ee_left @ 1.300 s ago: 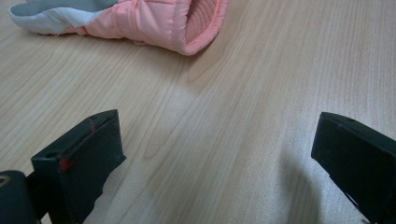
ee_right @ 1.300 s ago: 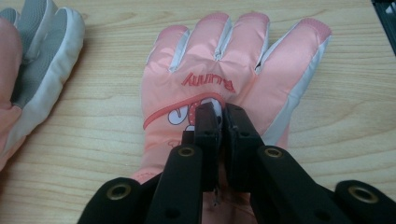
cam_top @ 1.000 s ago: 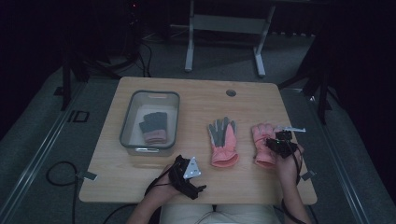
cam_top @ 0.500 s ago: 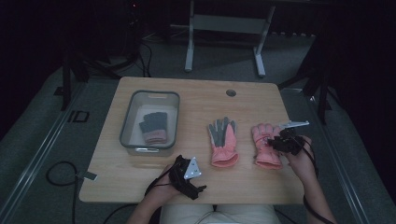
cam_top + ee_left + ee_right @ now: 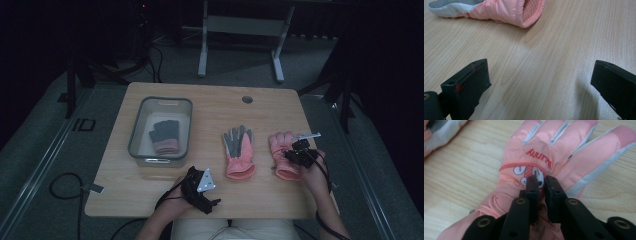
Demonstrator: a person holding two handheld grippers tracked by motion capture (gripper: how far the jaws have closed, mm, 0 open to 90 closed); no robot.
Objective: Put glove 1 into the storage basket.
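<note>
We see the right tool (image 5: 541, 185) with its jaws just closing, pinching a fold on the back of the pink padded winter glove with grey finger seams (image 5: 541, 157), which lies flat at the right of the pale wooden counter (image 5: 210, 107). The left tool (image 5: 200, 187) rests wide open near the front edge, holding nothing. A second pink glove, grey palm up (image 5: 239, 152), lies mid-counter; a dark grey glove with pink cuff (image 5: 164, 135) already sits in the clear plastic bin (image 5: 134, 135). We judge two gloves remain. Red lettering above a cartoon patch is not legible.
</note>
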